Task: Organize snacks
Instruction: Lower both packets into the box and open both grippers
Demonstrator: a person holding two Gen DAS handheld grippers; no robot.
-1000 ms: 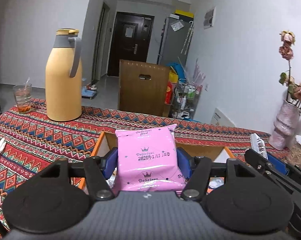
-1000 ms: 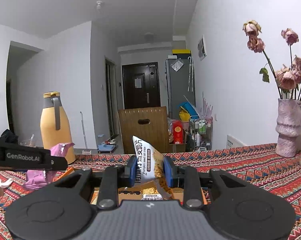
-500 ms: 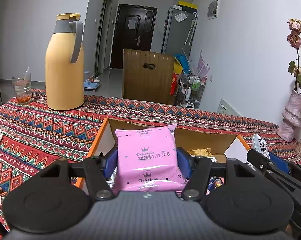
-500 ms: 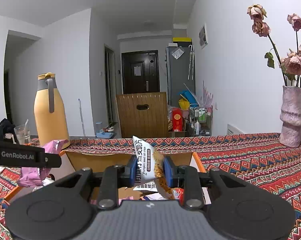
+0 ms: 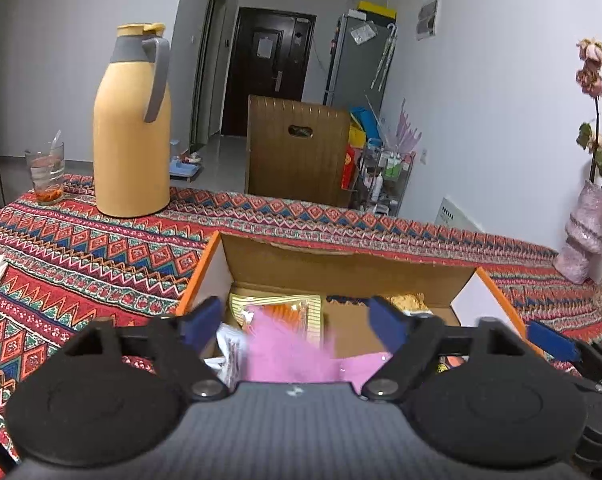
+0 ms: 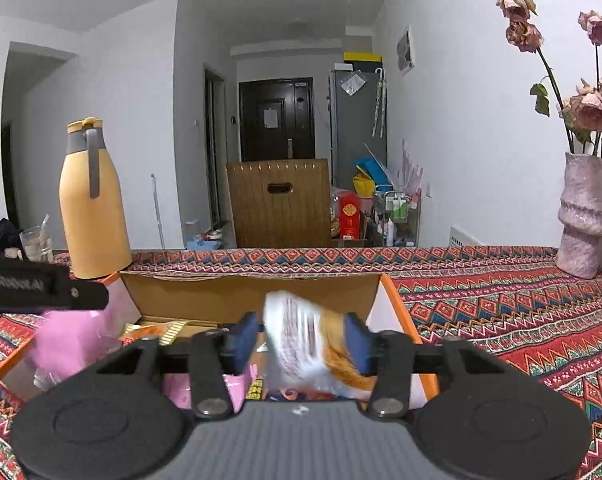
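Over the cardboard box [image 5: 341, 268] on the tabletop [image 5: 81, 248], my left claw [image 5: 297, 320] is opening, the blurred pink packet [image 5: 285, 354] loose between its blue pads; my right claw [image 6: 301, 338] is opening around a white-and-orange snack bag [image 6: 305, 344].

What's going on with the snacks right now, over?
Left gripper opening, pink packet dropping clear. Right gripper opening, white-orange packet blurred between its fingers. Both over the cardboard box. Nothing blocking.
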